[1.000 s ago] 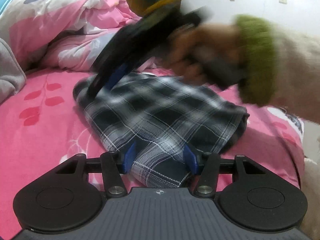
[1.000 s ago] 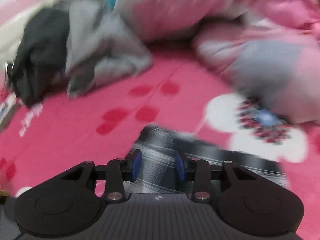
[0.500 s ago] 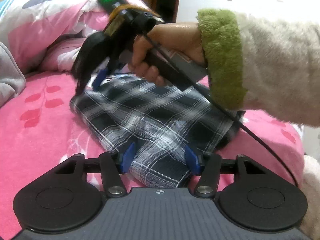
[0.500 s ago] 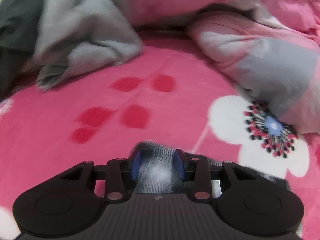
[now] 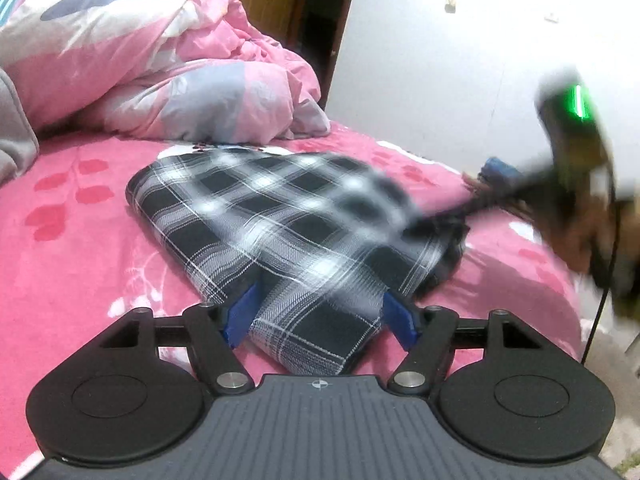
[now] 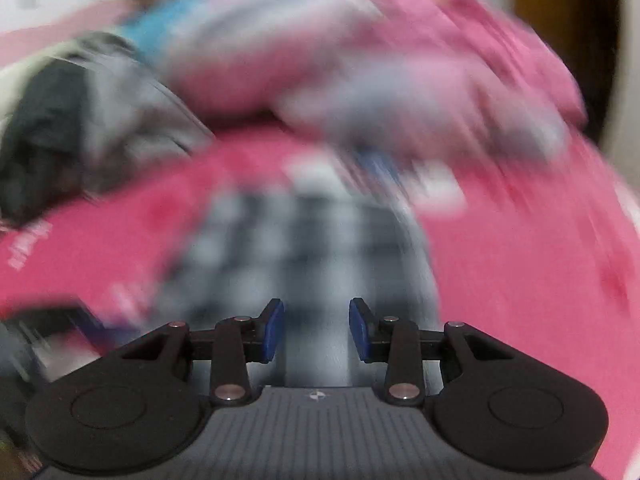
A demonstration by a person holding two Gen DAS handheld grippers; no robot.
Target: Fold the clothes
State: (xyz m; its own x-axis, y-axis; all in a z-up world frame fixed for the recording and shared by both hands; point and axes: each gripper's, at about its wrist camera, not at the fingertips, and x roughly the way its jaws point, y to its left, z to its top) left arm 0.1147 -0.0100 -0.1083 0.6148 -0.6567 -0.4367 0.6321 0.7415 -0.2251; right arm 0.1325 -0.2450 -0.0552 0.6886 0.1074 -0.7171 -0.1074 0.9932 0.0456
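On the pink sheet (image 5: pixel 80 248) lies the plaid garment (image 5: pixel 280 216), folded into a flat, roughly square pad; its near corner reaches toward the camera and sits between the blue pads (image 5: pixel 240 316) of the left gripper (image 5: pixel 320 316); those jaws are opening, and the pads stand just clear of the cloth on either side, so nothing is pinched there. Its far right corner is smeared by motion, drawn out toward the right gripper (image 5: pixel 500 176), which shows in the left wrist view as a dark blur at the bed's right edge with a green light (image 5: pixel 580 100) on its body; a hand (image 5: pixel 580 232) behind it is blurred too, and a thin black cable (image 5: pixel 600 300) hangs down from it.

From the right wrist view the plaid (image 6: pixel 312 248) lies ahead of the right gripper (image 6: pixel 316 330) and runs down between its blue pads (image 6: pixel 272 330); the jaws stand partly apart with a pale grey strip in the gap; it may be gripped cloth, but the blur is too heavy to say whether the pads press on it.

Beyond the garment a pink and grey quilt (image 5: pixel 160 80) is bunched against the head of the bed; grey clothes (image 5: pixel 16 136) lie at the left edge; a white wall (image 5: pixel 440 60) and a brown door frame (image 5: pixel 280 8) stand behind.
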